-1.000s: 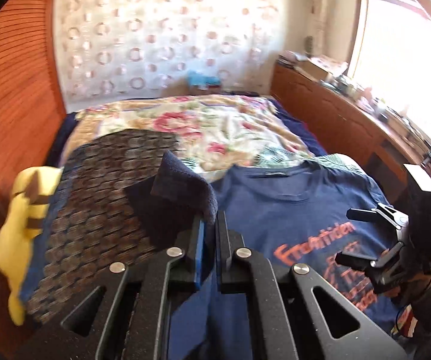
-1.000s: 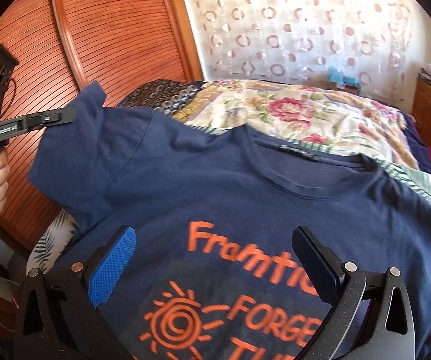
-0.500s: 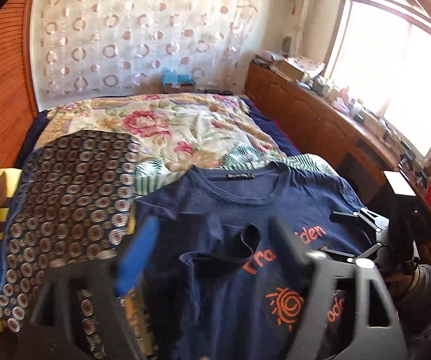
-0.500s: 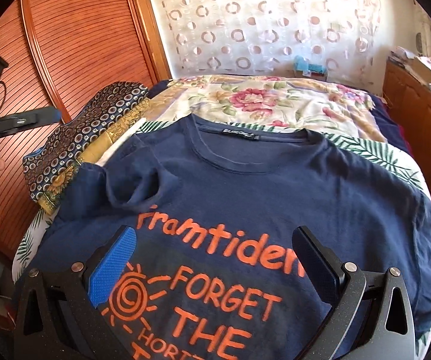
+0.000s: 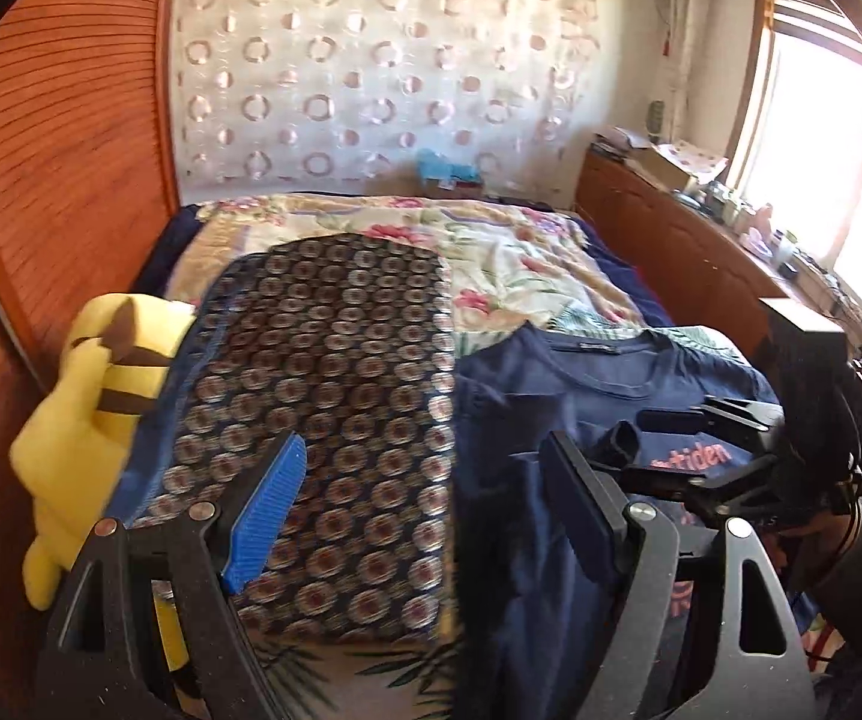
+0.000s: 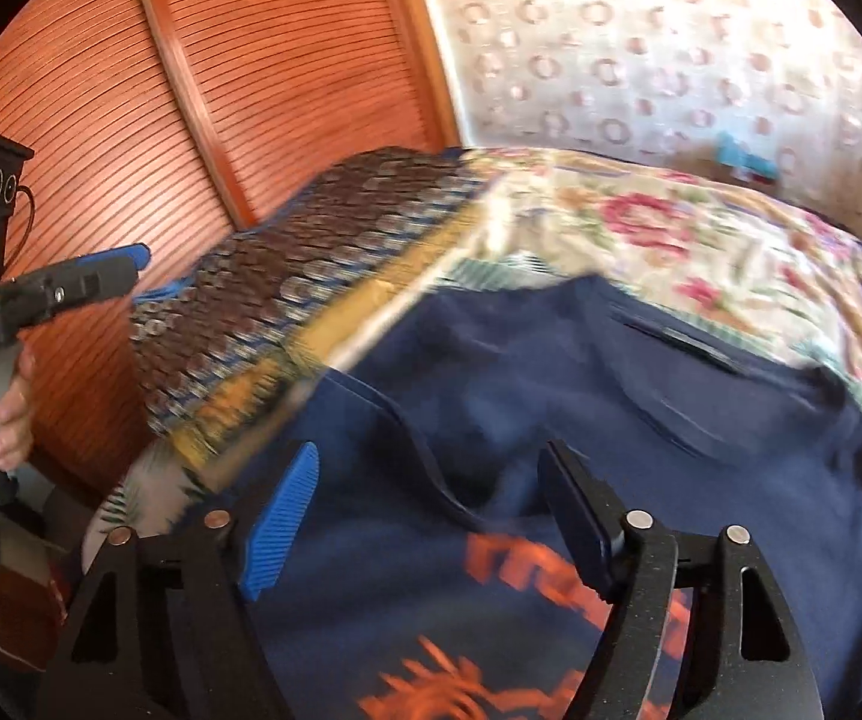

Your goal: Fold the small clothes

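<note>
A navy T-shirt with orange print lies face up on the bed, in the left wrist view (image 5: pixel 557 384) and in the right wrist view (image 6: pixel 551 396). Its left sleeve is folded in over the chest and lies rumpled (image 6: pixel 431 468). My left gripper (image 5: pixel 425 510) is open and empty, above the patterned cloth left of the shirt. My right gripper (image 6: pixel 431 516) is open and empty, low over the folded sleeve and the orange print. The right gripper also shows in the left wrist view (image 5: pixel 707 444), over the shirt's chest. The left gripper shows at the left edge of the right wrist view (image 6: pixel 71 282).
A dark cloth with a circle pattern (image 5: pixel 323 372) lies left of the shirt on the floral bedspread (image 5: pixel 491 252). A yellow plush toy (image 5: pixel 89 396) sits at the bed's left edge. Wooden slatted doors (image 6: pixel 131 90) stand at the left. A cluttered wooden cabinet (image 5: pixel 701 240) runs along the right.
My left gripper let go of the shirt sleeve, opened and drew back to the left. The sleeve now lies folded on the chest. My right gripper moved left and down toward the sleeve.
</note>
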### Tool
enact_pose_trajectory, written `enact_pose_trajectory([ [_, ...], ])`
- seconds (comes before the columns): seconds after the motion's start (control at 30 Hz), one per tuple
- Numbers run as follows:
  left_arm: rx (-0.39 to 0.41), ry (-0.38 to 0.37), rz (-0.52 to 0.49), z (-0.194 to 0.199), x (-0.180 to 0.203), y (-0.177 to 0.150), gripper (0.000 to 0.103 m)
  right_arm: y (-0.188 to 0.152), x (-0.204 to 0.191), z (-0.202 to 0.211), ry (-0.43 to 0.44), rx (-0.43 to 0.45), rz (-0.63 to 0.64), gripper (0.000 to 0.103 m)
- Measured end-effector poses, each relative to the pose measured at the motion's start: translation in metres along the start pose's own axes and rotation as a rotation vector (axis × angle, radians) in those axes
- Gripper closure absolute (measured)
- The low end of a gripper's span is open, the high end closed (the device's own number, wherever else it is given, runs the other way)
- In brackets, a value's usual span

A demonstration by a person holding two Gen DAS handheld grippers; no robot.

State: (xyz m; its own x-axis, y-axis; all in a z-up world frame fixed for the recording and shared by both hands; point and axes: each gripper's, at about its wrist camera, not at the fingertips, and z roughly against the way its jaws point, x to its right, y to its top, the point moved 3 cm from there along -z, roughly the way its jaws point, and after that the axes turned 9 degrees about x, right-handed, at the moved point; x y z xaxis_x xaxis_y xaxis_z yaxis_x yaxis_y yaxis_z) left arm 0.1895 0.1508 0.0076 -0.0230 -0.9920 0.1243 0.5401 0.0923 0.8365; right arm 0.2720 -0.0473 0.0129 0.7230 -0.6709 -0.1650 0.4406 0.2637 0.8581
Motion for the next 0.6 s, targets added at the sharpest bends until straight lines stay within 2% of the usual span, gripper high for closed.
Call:
enact_pose_trajectory([
  [0.13,0.009,0.028,0.005,0.009,-0.011,-0.007,0.022,0.007,-0.036,-0.038,0.07,-0.044,0.013,0.036],
  [0.23,0.013,0.042,0.011,0.014,-0.018,-0.012,0.022,0.009,-0.049,-0.059,0.083,-0.076,0.031,0.046],
  [0.33,0.012,0.052,0.017,0.017,-0.023,-0.019,0.022,0.012,-0.05,-0.083,0.052,-0.116,0.055,0.064],
  [0.4,0.01,0.052,0.024,0.018,-0.025,-0.024,0.022,0.009,-0.05,-0.09,0.028,-0.138,0.067,0.095],
  [0.53,0.011,0.048,0.028,0.019,-0.025,-0.027,0.022,0.012,-0.041,-0.076,0.035,-0.11,0.064,0.099],
  [0.6,0.013,0.045,0.028,0.018,-0.023,-0.028,0.022,0.004,-0.036,-0.053,0.035,-0.095,0.05,0.099],
])
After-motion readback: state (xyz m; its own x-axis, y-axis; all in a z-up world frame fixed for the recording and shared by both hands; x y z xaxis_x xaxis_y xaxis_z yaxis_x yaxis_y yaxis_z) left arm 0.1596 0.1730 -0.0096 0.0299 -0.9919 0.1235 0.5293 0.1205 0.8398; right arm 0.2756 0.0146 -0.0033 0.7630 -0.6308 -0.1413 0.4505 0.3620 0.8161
